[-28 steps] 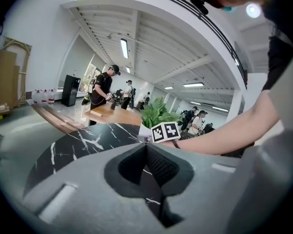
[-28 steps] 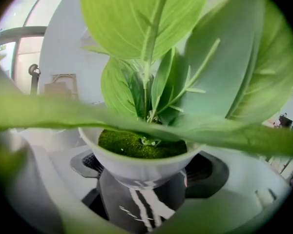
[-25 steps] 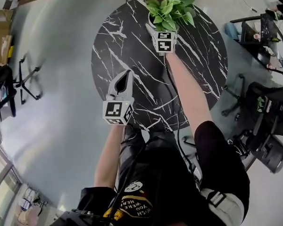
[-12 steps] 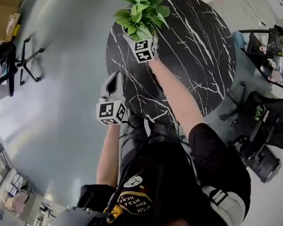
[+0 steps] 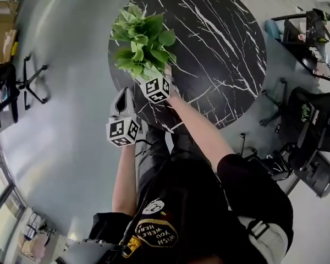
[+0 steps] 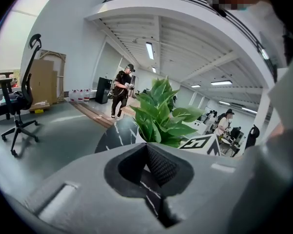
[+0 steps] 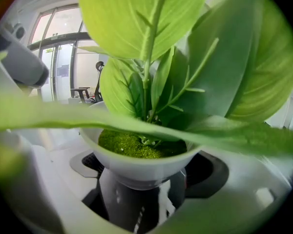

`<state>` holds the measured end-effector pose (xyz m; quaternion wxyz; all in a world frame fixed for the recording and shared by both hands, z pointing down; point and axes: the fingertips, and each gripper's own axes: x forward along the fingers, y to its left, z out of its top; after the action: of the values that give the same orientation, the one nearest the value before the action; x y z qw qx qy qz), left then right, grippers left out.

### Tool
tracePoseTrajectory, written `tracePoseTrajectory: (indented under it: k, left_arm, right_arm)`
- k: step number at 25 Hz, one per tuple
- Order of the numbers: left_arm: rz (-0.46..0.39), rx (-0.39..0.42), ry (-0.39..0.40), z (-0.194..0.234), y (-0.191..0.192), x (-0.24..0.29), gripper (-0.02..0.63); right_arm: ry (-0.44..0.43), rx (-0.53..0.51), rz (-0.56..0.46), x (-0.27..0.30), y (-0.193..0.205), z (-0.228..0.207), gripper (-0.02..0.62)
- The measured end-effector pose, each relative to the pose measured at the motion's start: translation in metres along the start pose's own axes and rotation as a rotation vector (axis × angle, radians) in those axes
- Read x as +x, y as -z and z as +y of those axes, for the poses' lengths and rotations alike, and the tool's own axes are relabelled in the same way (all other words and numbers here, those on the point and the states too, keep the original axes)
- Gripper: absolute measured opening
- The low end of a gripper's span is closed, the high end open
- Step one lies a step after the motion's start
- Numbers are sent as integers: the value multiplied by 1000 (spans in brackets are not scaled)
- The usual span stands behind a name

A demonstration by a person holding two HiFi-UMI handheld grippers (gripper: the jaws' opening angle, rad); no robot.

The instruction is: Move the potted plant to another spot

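The potted plant [image 5: 140, 43], green leaves in a white pot [image 7: 141, 162], hangs over the near left part of the round black marble table [image 5: 220, 48]. My right gripper [image 5: 149, 77] is shut on the pot, its jaws on either side below the rim [image 7: 141, 179], and the leaves hide its fingertips from above. My left gripper [image 5: 122, 95] is at the table's near left edge, just left of the plant, with its jaws together and nothing between them [image 6: 149, 152]. From there the plant [image 6: 158, 116] and the right gripper's marker cube [image 6: 200, 144] show close ahead.
A black office chair [image 5: 27, 81] stands on the grey floor to the left, with cardboard boxes [image 5: 0, 37] behind it. More chairs and desks [image 5: 311, 120] crowd the right side. A person [image 6: 121, 89] walks in the distance.
The right gripper has carried the plant from the table's far side to its near left part. The left gripper has drifted left and closer to the table's edge.
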<state>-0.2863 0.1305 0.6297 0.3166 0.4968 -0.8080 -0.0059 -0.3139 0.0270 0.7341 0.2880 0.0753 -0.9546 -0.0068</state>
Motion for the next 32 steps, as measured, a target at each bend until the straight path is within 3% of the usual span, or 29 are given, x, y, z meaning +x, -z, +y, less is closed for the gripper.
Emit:
tracePoseTrajectory:
  k: [5, 12, 16, 23, 29, 32]
  left_arm:
    - [40, 82, 139, -65, 5, 31, 3]
    - [100, 174, 318, -160, 21, 66, 3]
    - [141, 228, 403, -206, 34, 77, 3]
    - [188, 310, 531, -259, 39, 90, 3]
    - [207, 320, 569, -276, 40, 93, 3]
    - [215, 323, 574, -277, 40, 92, 3]
  right_arm:
    - [156, 90, 30, -64, 51, -76, 492]
    - [457, 295, 75, -183, 144, -217, 492]
    - [611, 384, 80, -252, 191, -269, 492]
    - [802, 522, 88, -333, 246, -307, 492]
    - [759, 538, 66, -342, 261, -297, 494]
    - [779, 566, 91, -352, 270, -278, 492]
